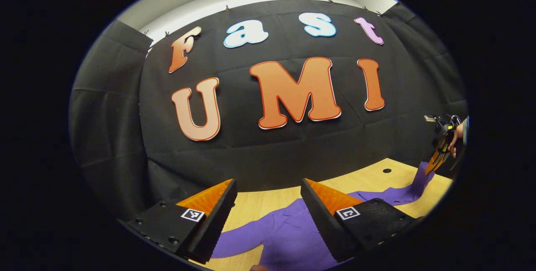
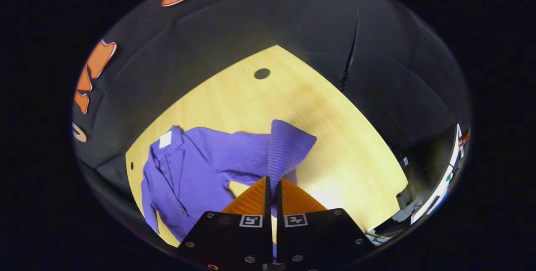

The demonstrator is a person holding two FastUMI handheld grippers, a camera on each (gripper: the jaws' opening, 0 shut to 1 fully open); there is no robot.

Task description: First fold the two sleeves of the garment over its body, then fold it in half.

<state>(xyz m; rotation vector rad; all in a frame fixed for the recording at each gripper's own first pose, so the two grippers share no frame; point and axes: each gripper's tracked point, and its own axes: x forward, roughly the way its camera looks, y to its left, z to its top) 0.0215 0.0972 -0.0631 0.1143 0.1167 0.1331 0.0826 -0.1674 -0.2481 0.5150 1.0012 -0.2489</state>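
Sleeve [image 2: 289, 145] pinched between right tongs [image 2: 273, 187]

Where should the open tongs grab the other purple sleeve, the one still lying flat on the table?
Probably at its far end. That sleeve lies flat on the table, stretching out sideways from the jacket, so the left tongs, which are open above it, would do best coming straight down and pinching the end. The right tongs hold their sleeve the same way, by the cuff.
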